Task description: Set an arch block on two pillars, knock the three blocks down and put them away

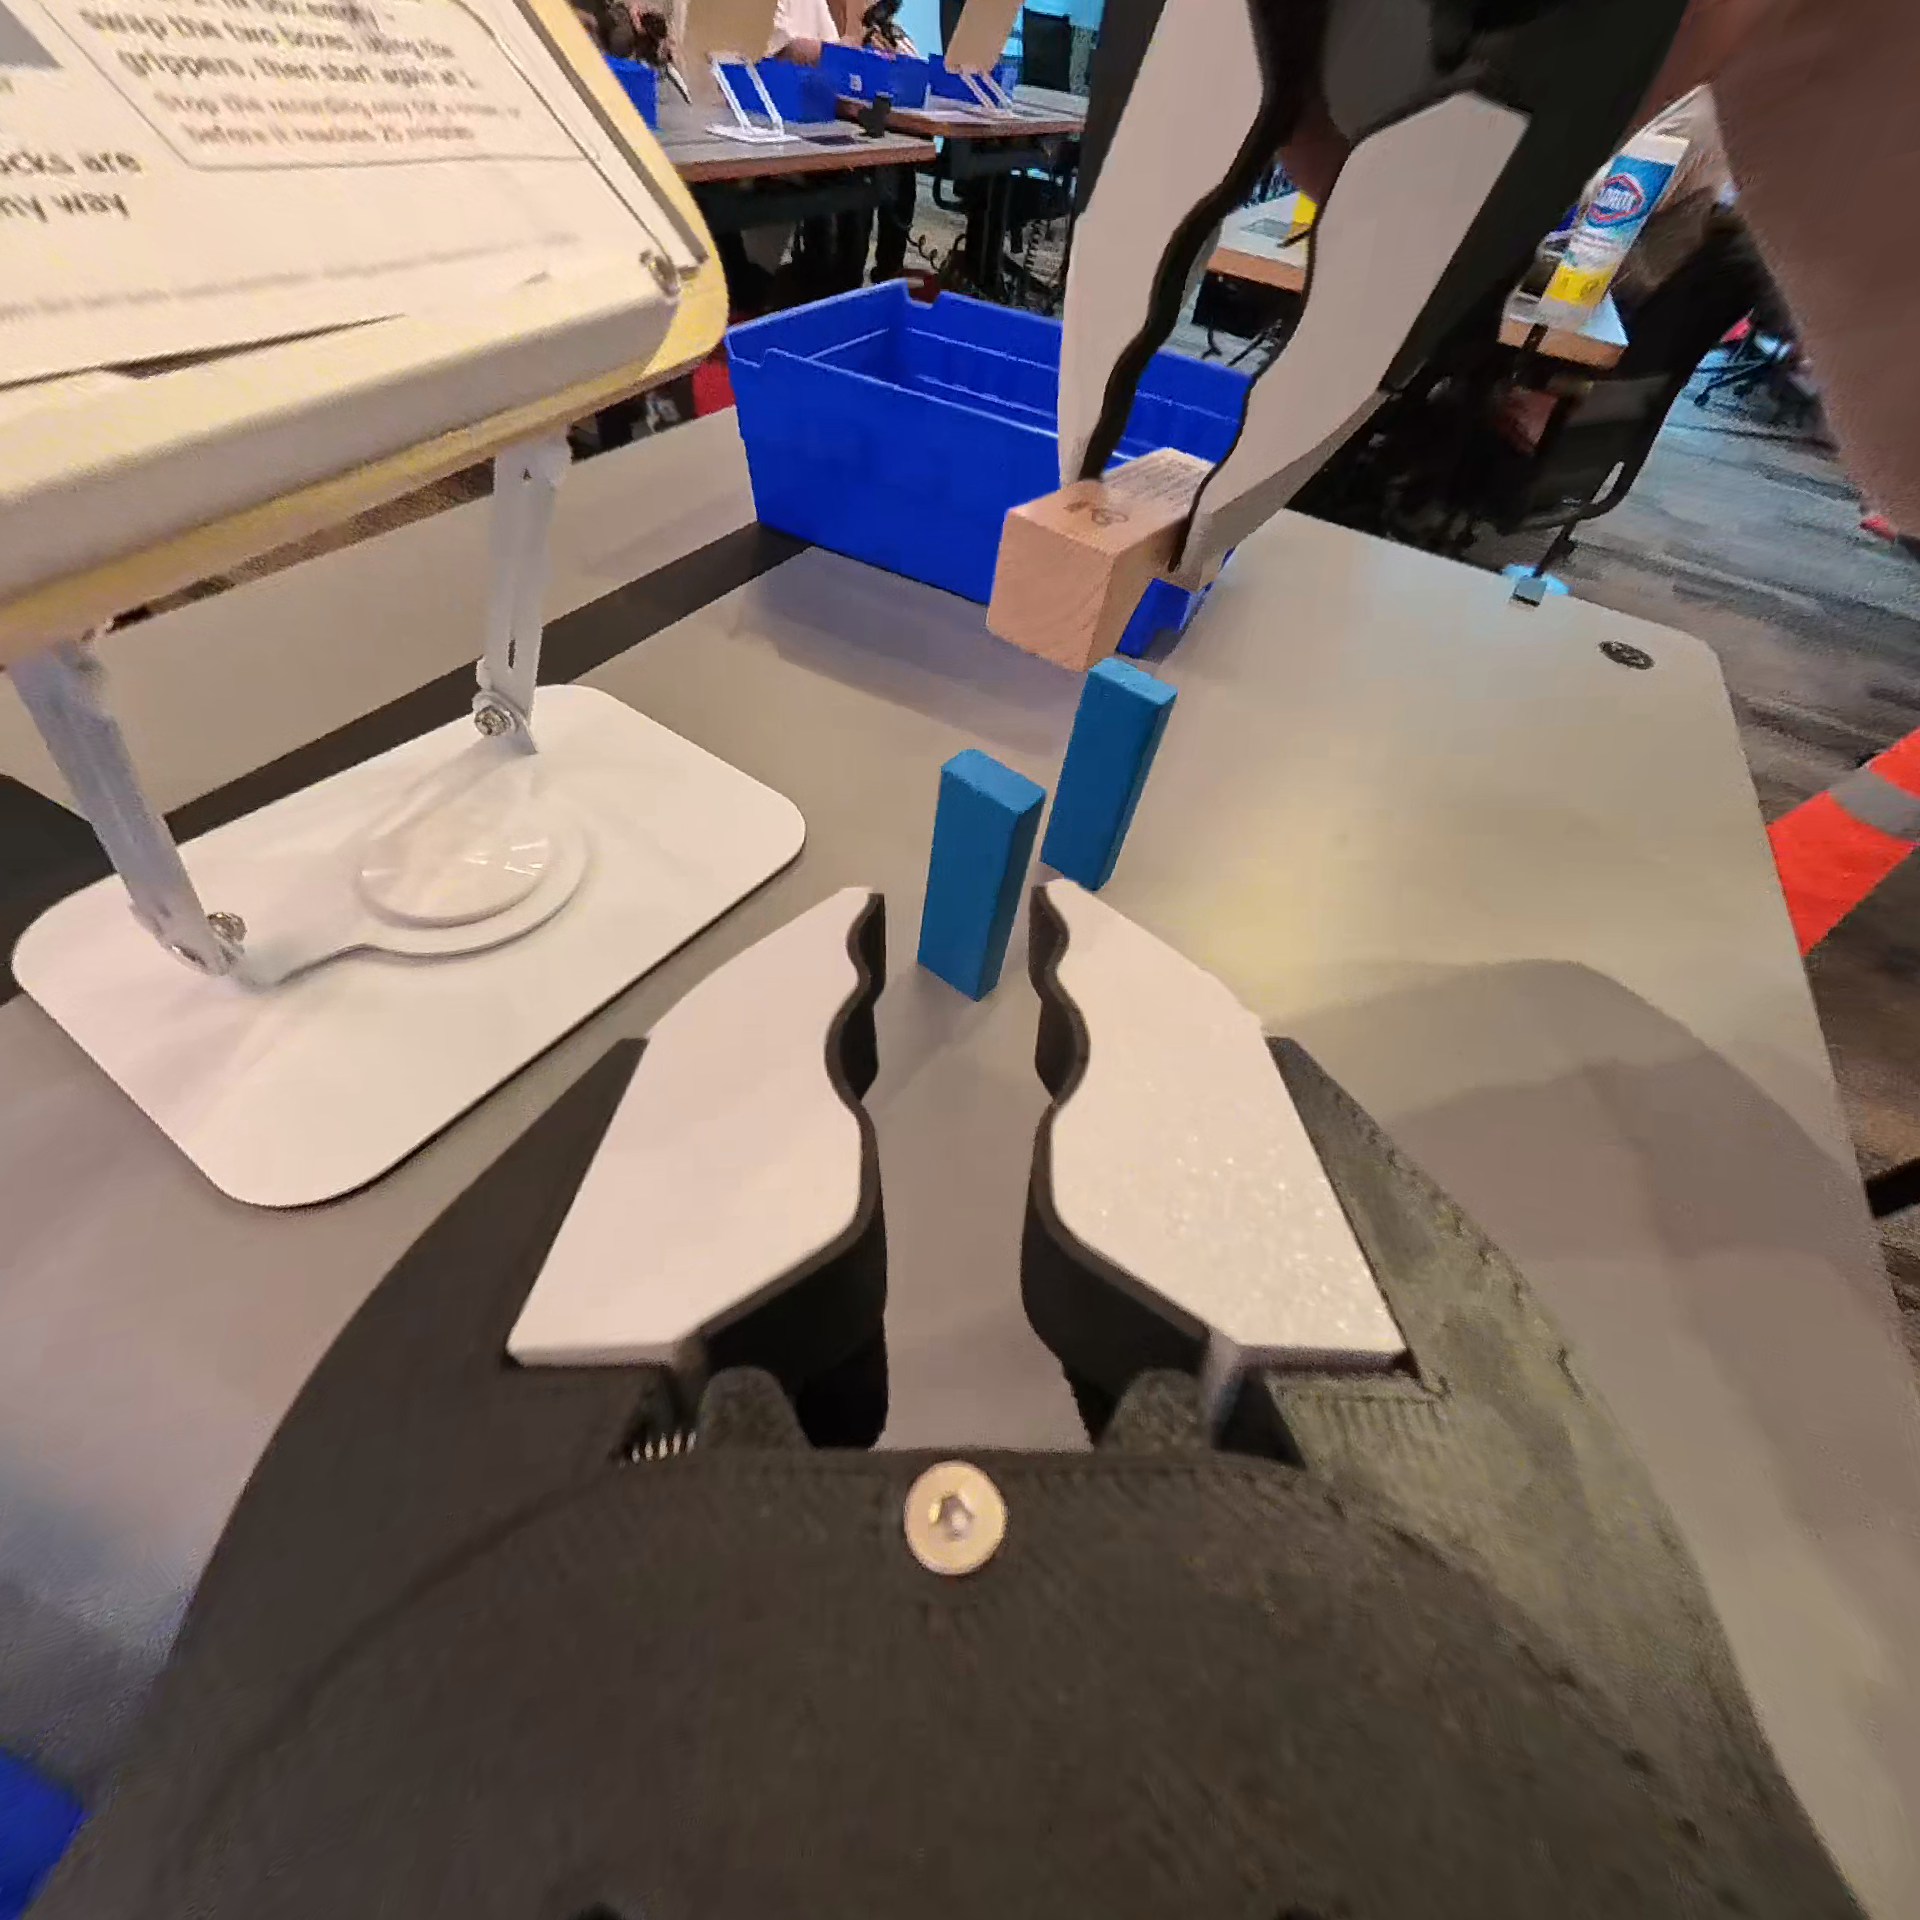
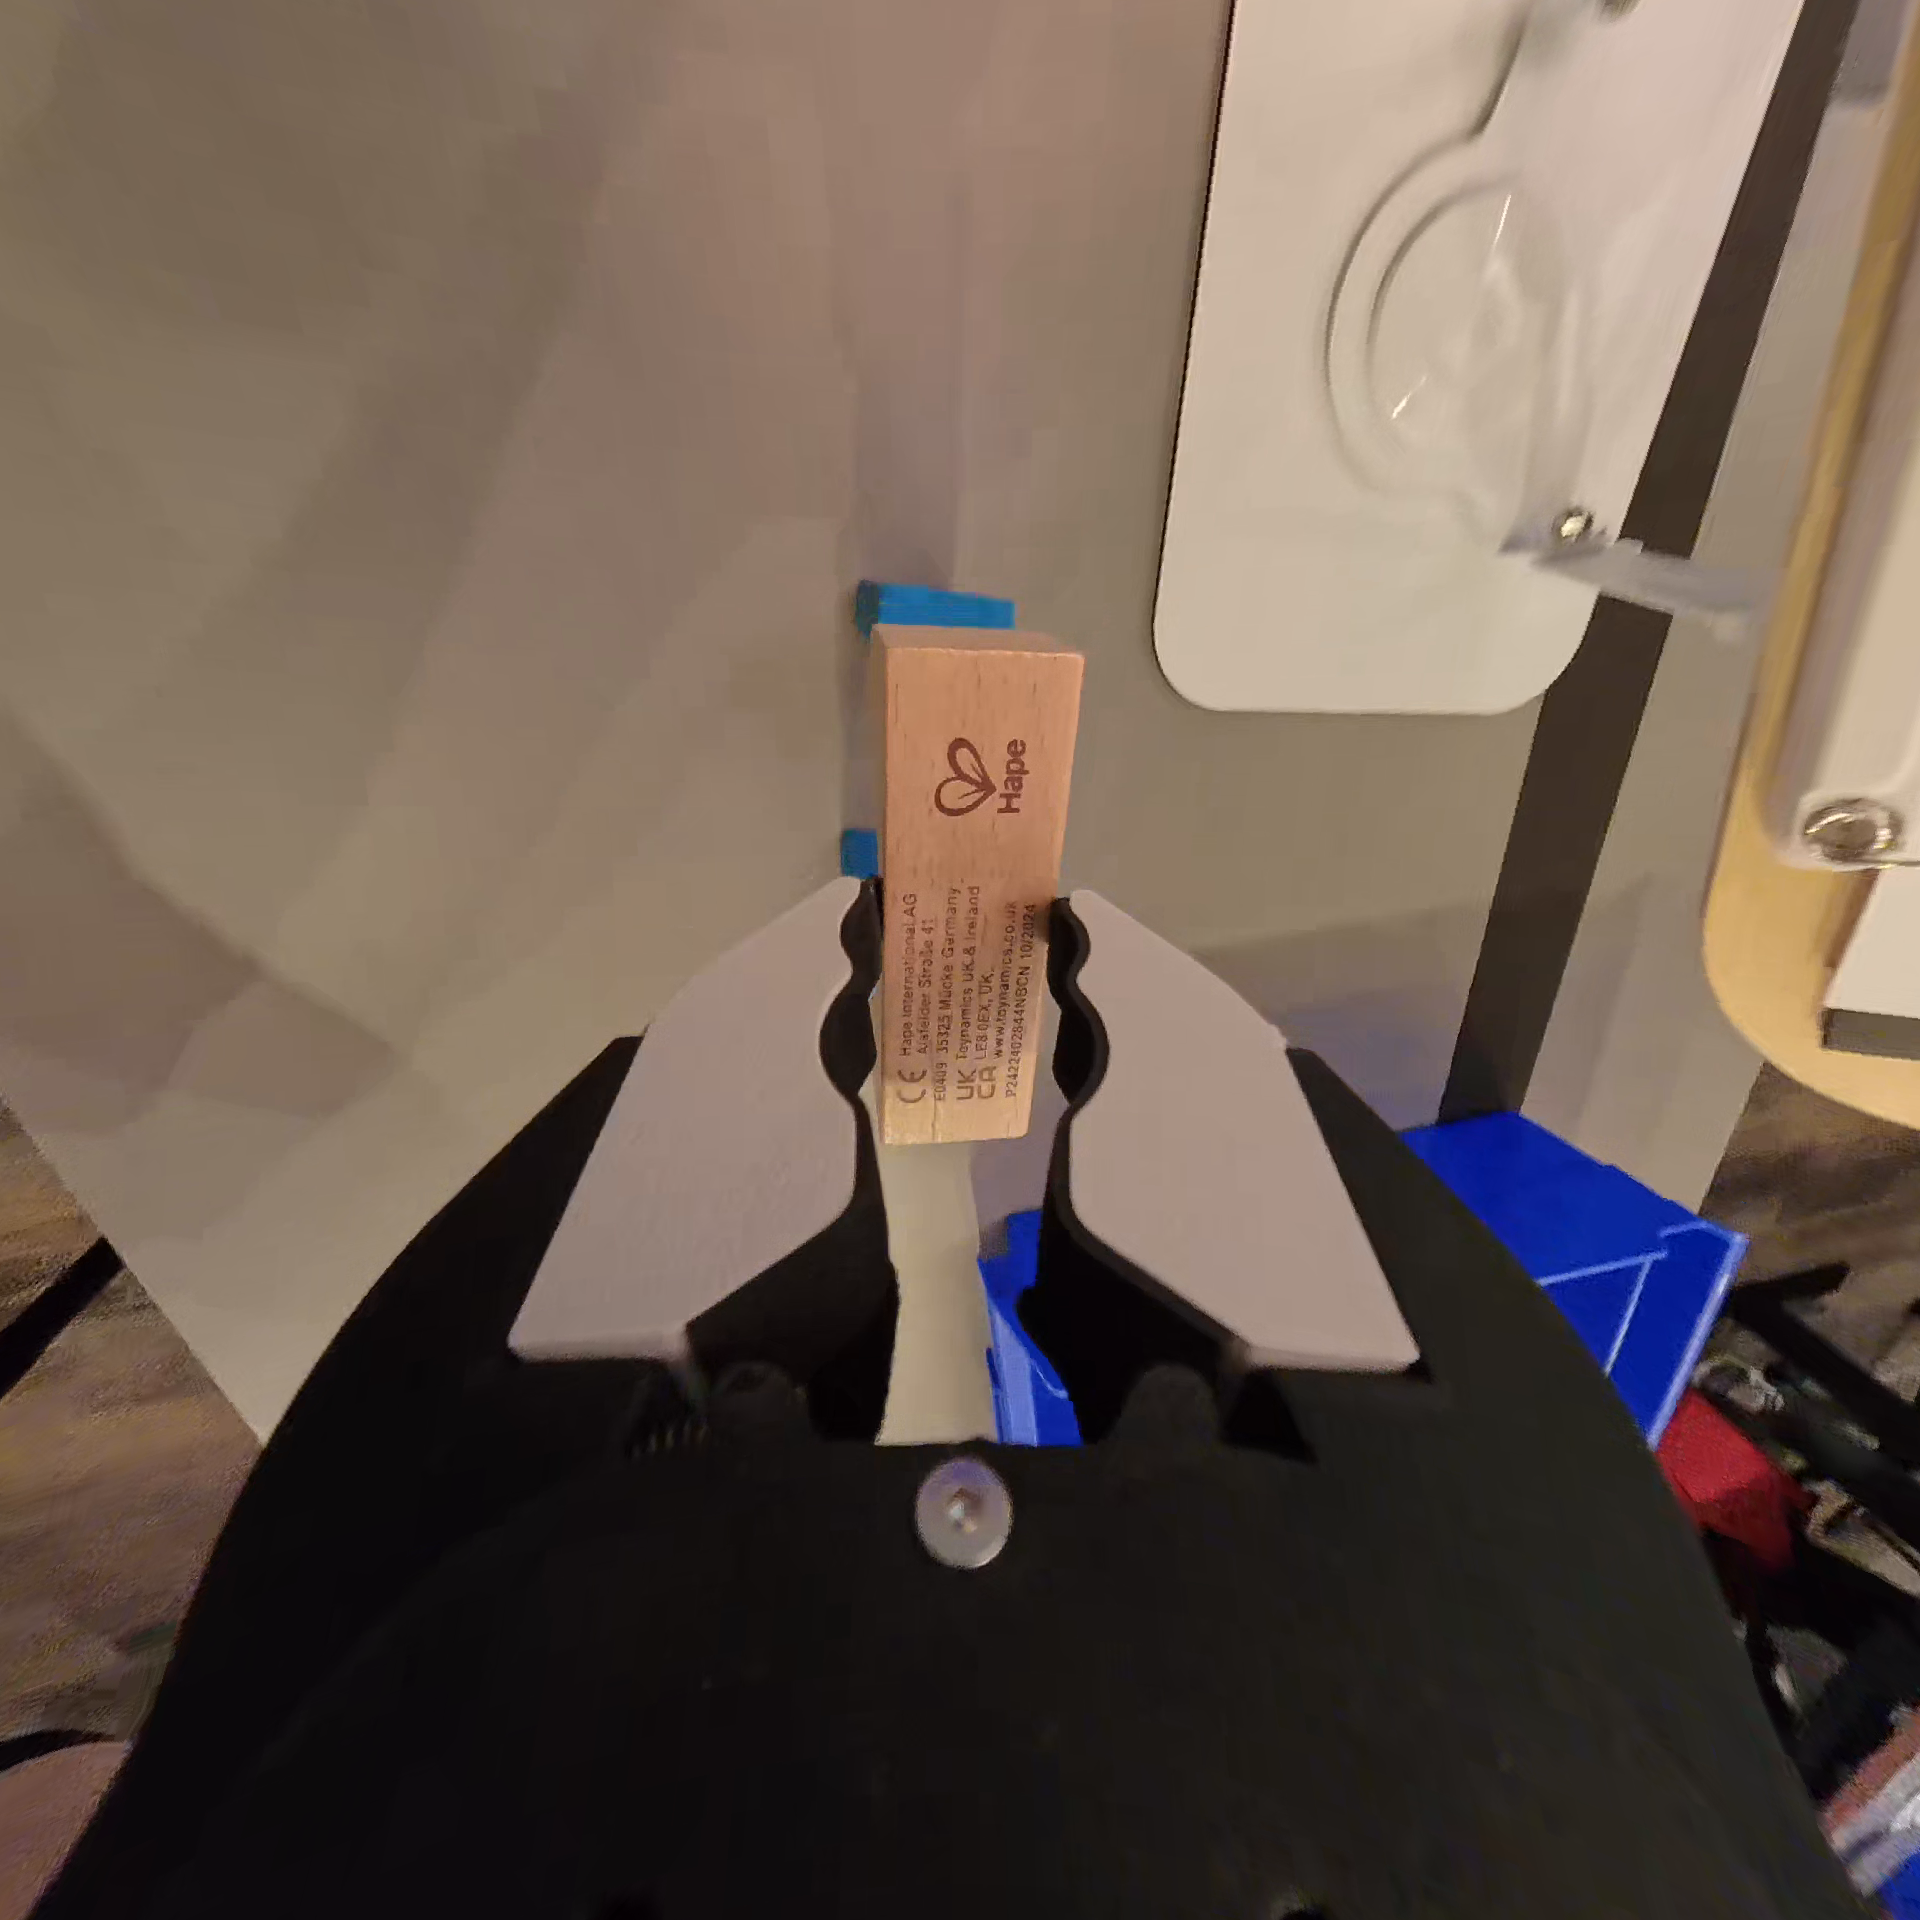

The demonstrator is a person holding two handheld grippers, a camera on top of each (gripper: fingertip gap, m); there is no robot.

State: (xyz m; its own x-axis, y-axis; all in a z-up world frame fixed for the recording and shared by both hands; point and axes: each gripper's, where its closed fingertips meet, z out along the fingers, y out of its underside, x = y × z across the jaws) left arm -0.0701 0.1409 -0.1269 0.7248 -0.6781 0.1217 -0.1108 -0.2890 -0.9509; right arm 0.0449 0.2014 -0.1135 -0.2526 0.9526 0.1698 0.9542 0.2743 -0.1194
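A grey table [image 1: 1403,831] stands in a room with more tables behind. At left, a white metal stand [image 1: 416,935] carries a tilted instruction board [image 1: 312,260]. Two smooth blue pillars [image 1: 982,873], rectangular and upright, stand near each other at the centre; a blue plastic bin [image 1: 883,457] sits at the far edge. The left gripper [image 1: 956,935] hovers low just before the near pillar, jaws apart and empty. The right gripper [image 2: 961,914] reaches down from above, jaws clamped on the plain wooden arch block [image 2: 977,831], held just above the far pillar [image 1: 1107,774].
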